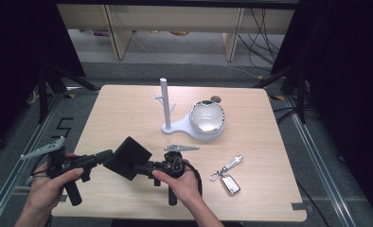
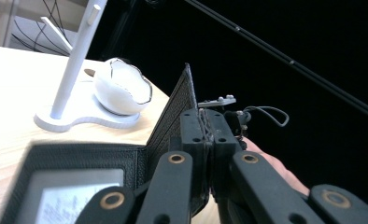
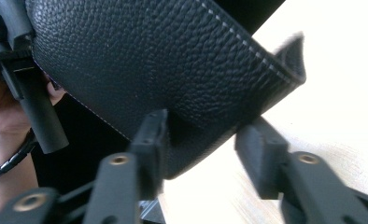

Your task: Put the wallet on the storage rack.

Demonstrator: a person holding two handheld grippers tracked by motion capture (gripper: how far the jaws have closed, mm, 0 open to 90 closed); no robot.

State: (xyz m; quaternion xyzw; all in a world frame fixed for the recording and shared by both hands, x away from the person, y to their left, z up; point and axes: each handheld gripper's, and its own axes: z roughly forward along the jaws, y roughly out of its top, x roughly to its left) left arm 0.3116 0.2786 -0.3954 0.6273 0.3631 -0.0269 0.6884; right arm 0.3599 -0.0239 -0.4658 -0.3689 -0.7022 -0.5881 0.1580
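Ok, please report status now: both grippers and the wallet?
Left gripper shut on the open black wallet, held above the table. Right gripper open, jaws around a wallet flap, not pressing. Nothing in the way.

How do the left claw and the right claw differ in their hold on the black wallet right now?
The left claw is shut on the black wallet, pinching its edge; the right claw stands open, its jaws astride the wallet's fold without pressing. The left holds the wallet from the left, the right from the opposite side. Both meet it above the table.
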